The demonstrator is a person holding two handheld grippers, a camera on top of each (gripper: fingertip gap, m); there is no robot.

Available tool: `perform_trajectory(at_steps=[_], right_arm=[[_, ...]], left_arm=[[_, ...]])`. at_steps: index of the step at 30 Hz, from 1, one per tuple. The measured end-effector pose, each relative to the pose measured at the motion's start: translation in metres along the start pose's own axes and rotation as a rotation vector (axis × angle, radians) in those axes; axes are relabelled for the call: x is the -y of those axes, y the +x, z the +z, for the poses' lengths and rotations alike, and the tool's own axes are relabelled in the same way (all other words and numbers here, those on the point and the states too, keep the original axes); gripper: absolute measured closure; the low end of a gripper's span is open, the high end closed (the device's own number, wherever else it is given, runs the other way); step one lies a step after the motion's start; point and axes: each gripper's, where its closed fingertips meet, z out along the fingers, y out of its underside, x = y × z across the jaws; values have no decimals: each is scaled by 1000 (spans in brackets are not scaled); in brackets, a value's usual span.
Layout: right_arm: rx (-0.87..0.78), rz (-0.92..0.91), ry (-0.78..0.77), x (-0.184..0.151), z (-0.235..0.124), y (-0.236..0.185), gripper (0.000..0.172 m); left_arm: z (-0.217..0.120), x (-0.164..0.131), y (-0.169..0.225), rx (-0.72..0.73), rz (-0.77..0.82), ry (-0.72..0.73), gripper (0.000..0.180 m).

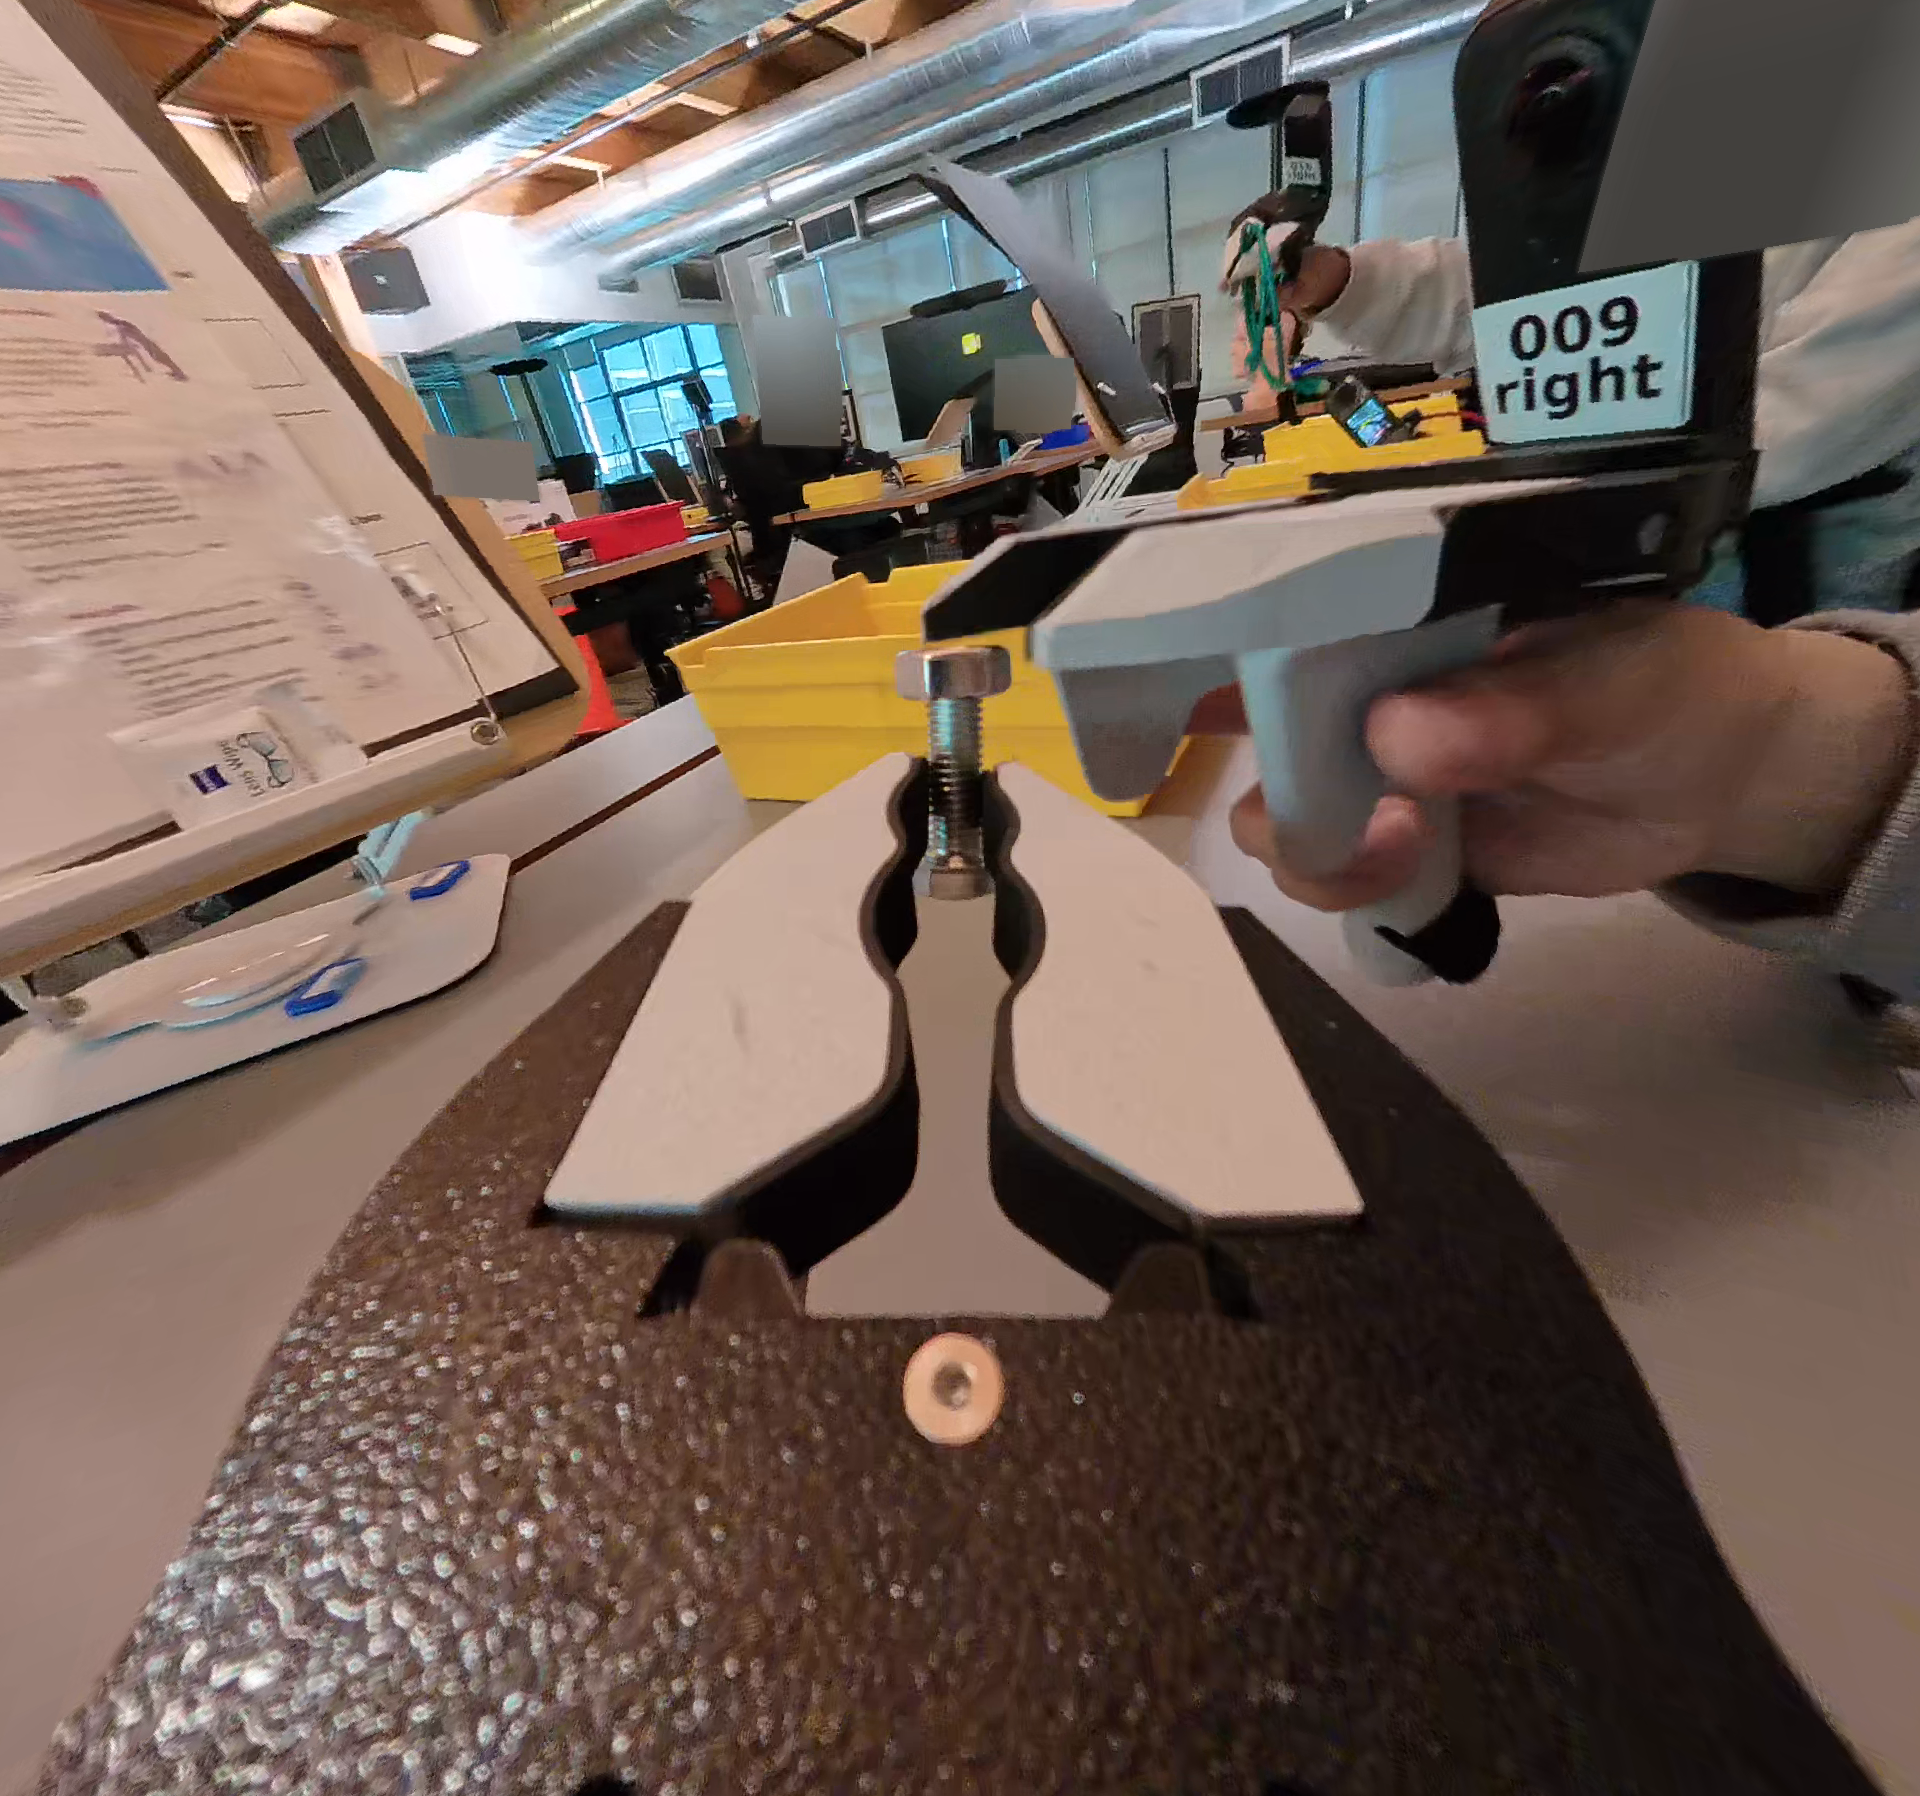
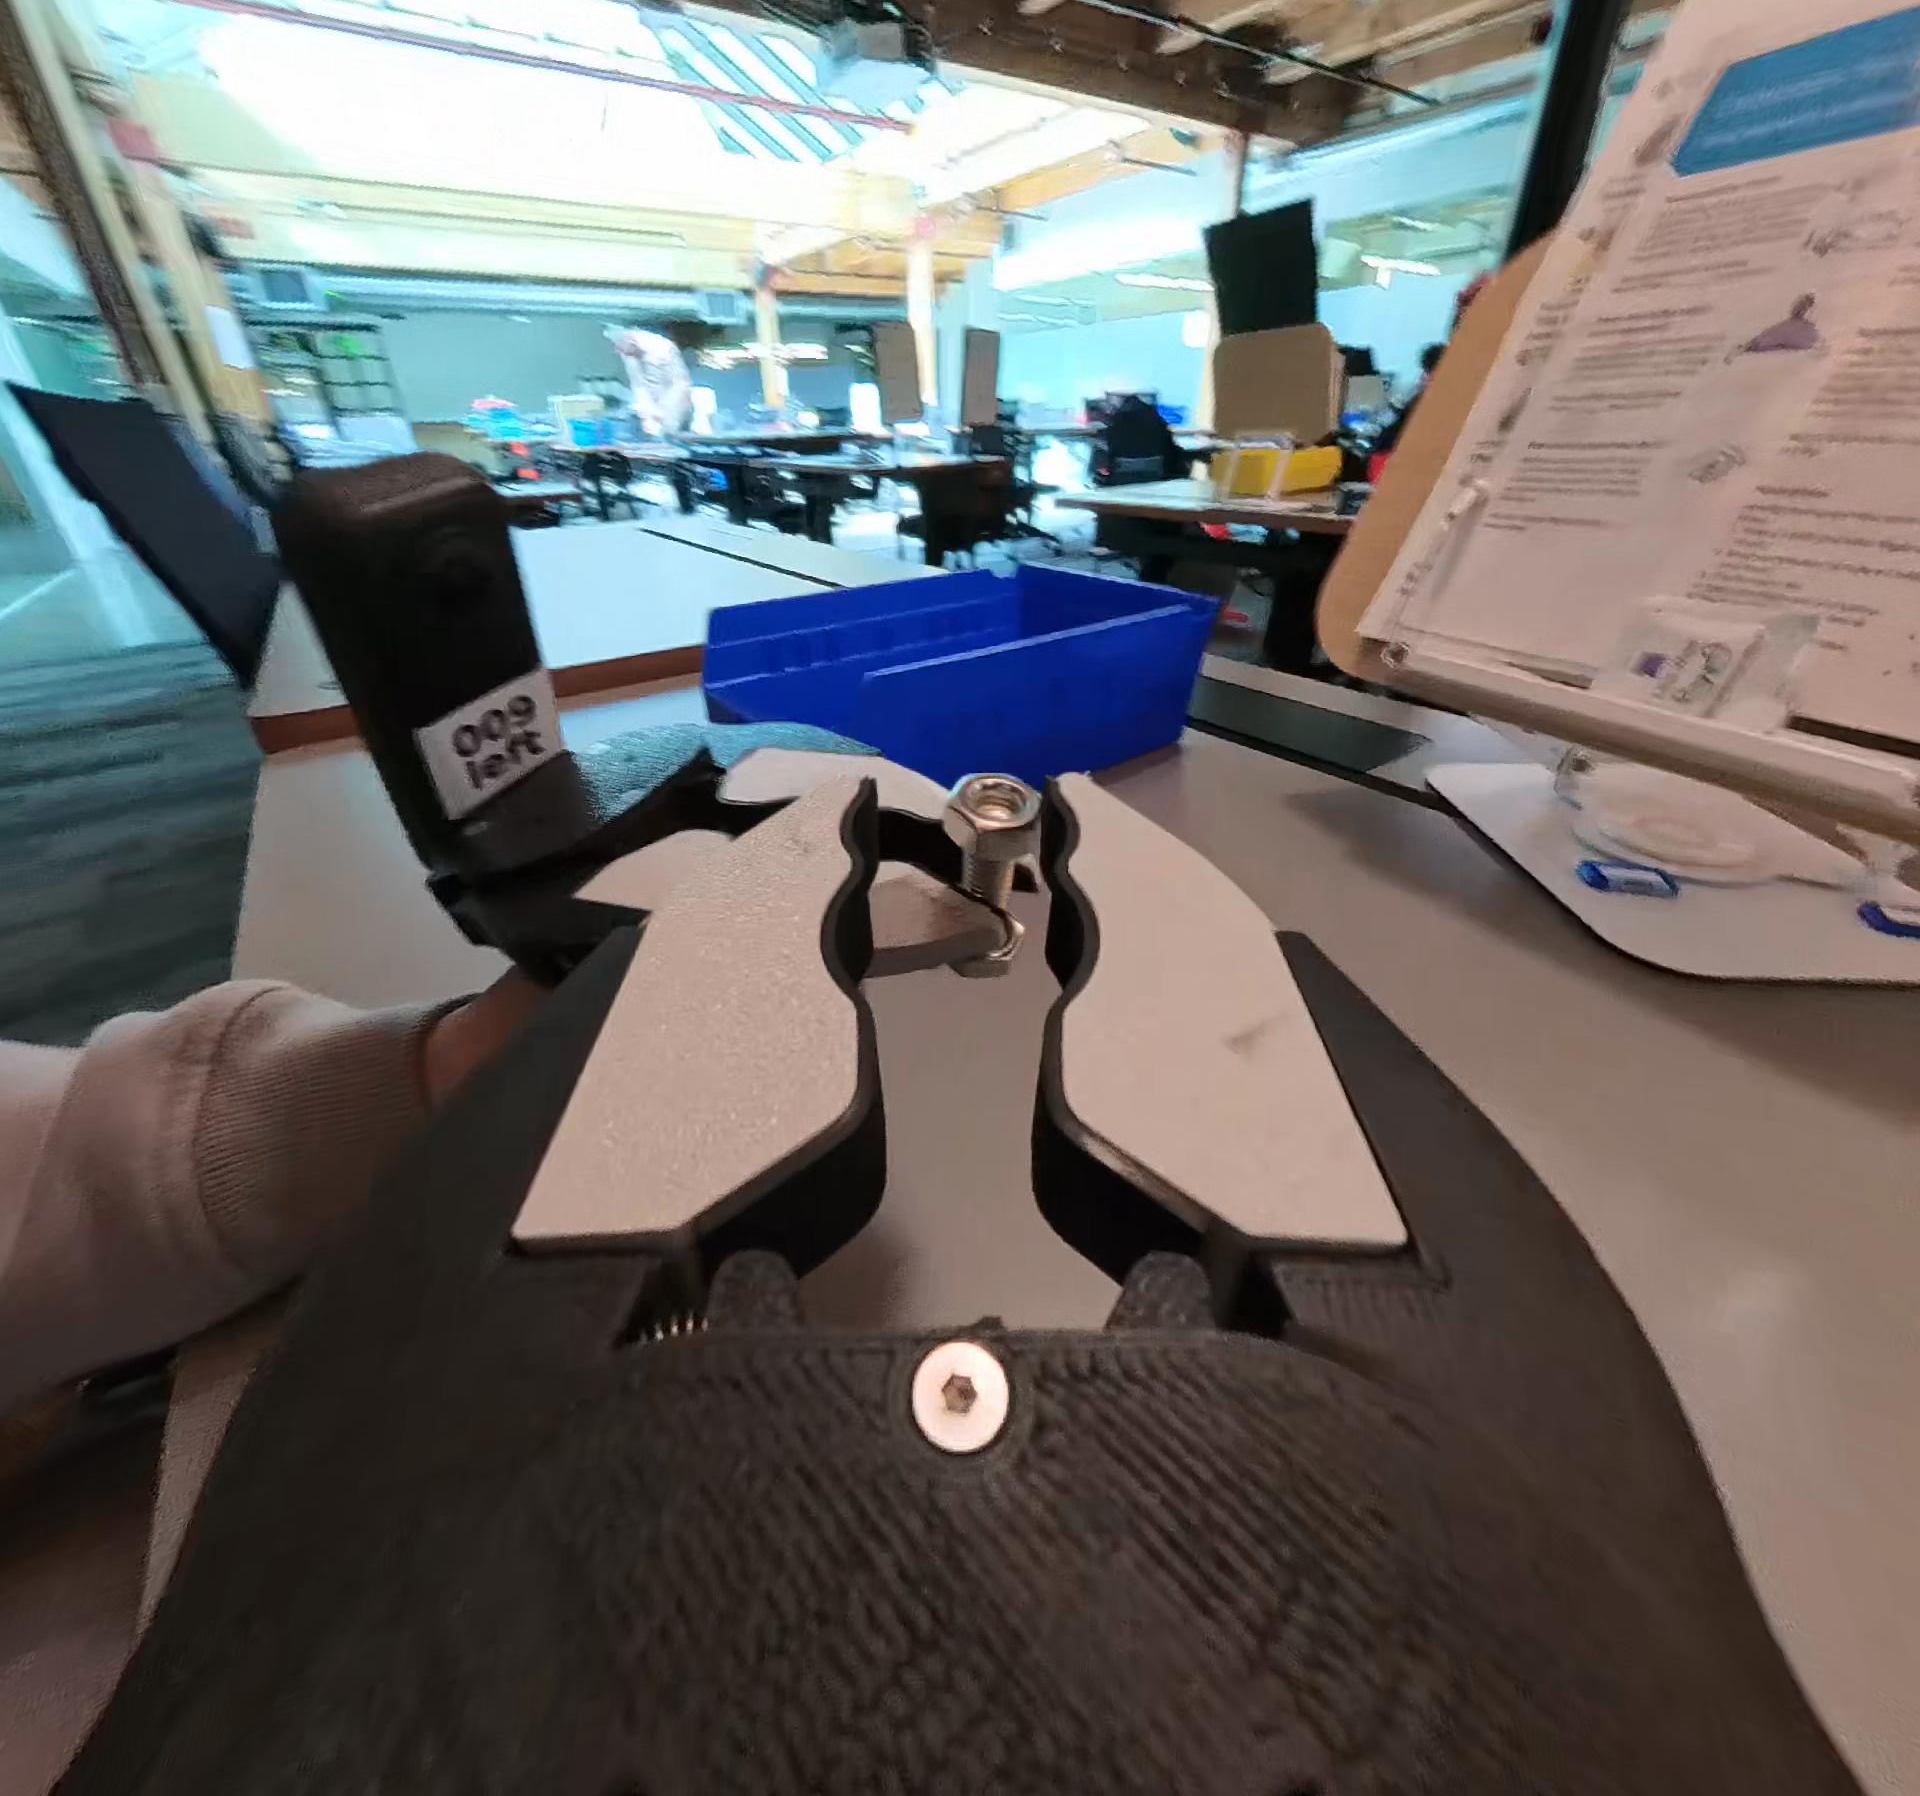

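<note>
A yellow bin (image 1: pixel 831 697) is blocking the way just beyond the left gripper (image 1: pixel 954 811), a blue bin (image 2: pixel 966 676) beyond the right gripper (image 2: pixel 956 853). A slanted document stand (image 1: pixel 260 603) is crowding one side; bare desk (image 2: pixel 1558 1175) is lying open nearer.

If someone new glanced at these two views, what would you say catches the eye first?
A silver bolt stands upright, clamped in the left tongs, with a hex nut on its top end. The right tongs sit open around that nut. Behind are a yellow bin in the left view and a blue bin in the right.
</note>
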Motion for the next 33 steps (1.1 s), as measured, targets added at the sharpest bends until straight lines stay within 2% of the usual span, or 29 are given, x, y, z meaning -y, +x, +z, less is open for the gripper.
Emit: perform_trajectory(at_steps=[3, 5, 6, 10, 13, 16, 20, 23, 25, 28, 30, 33], right_arm=[[-50, -4, 15, -1, 0, 5, 150], [-46, 5, 19, 0, -2, 5, 166], [-52, 9, 11, -1, -1, 5, 167], [-128, 7, 42, 1, -3, 12, 148], [-116, 3, 15, -2, -1, 10, 143], [-106, 18, 12, -4, -1, 9, 153], [-98, 57, 10, -6, 1, 8, 153], [-26, 88, 4, -5, 1, 6, 154], [104, 75, -13, -2, -3, -1, 154], [388, 63, -17, 8, -21, -20, 154], [550, 41, -19, 10, -37, -35, 154], [649, -1, -23, 10, -50, -45, 154]], left_arm=[[0, -1, 1, -6, -2, -5, 172], [0, -1, 0, 2, -2, -9, 172], [1, -3, -1, 8, 2, -19, 172], [0, -1, -1, 9, 6, -8, 172], [0, -1, 0, 2, 4, -6, 172], [1, -1, 2, -10, 7, -8, 172], [1, -2, 1, -7, 9, -15, 172], [0, -1, 3, -40, -15, -2, 172], [-2, 3, 10, -127, -60, 37, 172], [-10, 18, 36, -399, -212, 139, 172], [-14, 24, 56, -570, -266, 154, 172], [-18, 26, 72, -684, -292, 153, 172]])
